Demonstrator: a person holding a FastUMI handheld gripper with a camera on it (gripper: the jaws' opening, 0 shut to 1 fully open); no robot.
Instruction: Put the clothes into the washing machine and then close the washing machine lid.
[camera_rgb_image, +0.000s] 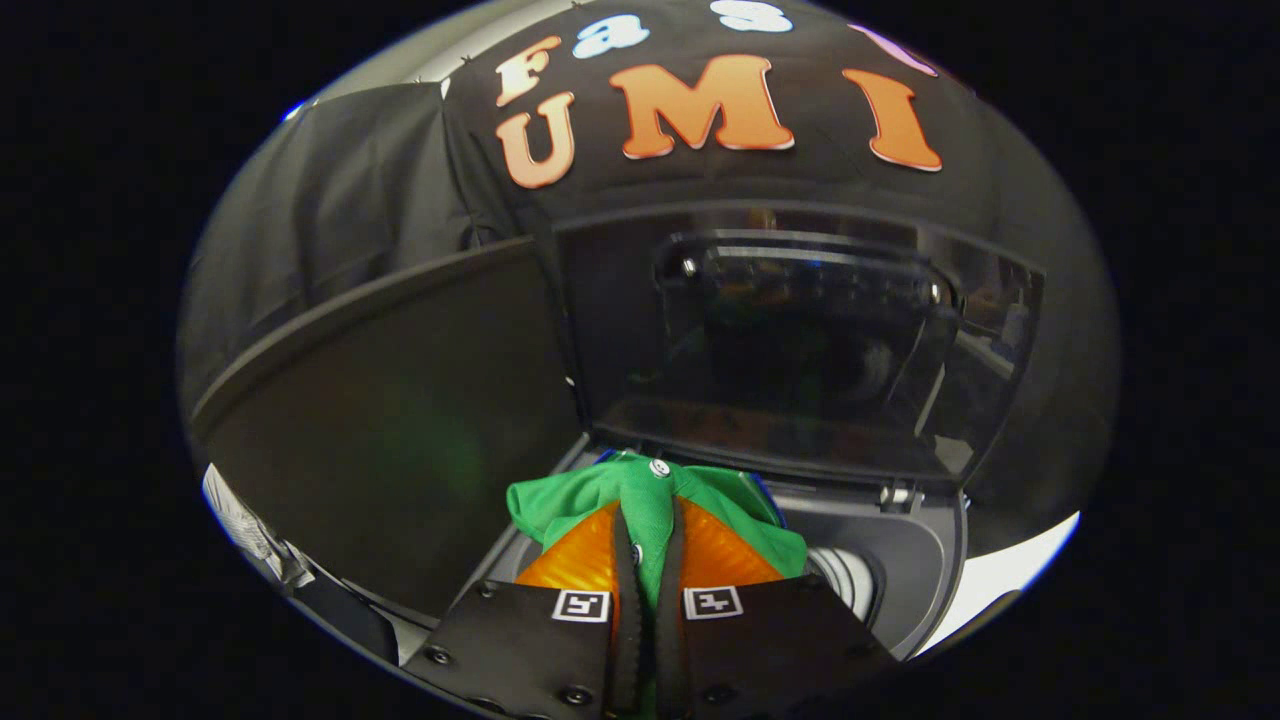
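My gripper (648, 545) has its fingers pinching a green shirt (640, 500) between them. I hold it above the washing machine (900, 560), whose lid (800, 340) stands open beyond the fingers.

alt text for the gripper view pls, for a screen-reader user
The gripper is shut on a green garment, held just above the open top of a washing machine. Beyond the fingers the machine's dark glass lid stands raised, and part of the drum shows beside the cloth.
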